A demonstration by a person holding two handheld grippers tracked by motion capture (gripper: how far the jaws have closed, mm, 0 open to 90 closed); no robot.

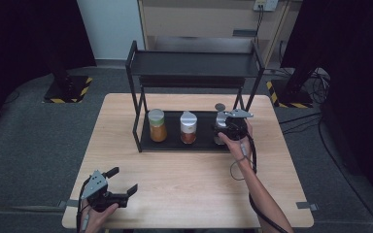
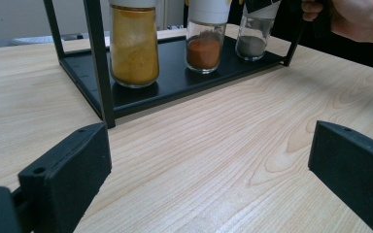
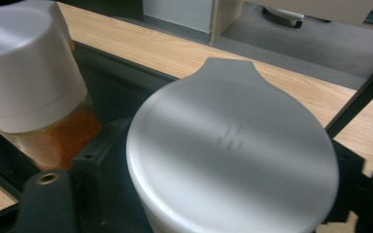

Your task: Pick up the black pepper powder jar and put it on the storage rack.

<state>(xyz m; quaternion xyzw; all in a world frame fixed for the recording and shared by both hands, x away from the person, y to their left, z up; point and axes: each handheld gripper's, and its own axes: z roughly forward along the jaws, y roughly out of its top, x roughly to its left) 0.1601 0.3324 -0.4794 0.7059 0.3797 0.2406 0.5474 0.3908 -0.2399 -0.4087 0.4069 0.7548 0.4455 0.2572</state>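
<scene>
The right tool sits around the grey-lidded jar at the right end of the rack's bottom shelf; whether its jaws press the jar I cannot tell. The left tool rests near the worktop's front edge, jaws apart and empty.

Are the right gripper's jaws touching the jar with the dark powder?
Cannot tell. In the right gripper view the jar's white lid sits between the jaws of the right gripper and hides any contact.

Three spice jars, one rack
</scene>
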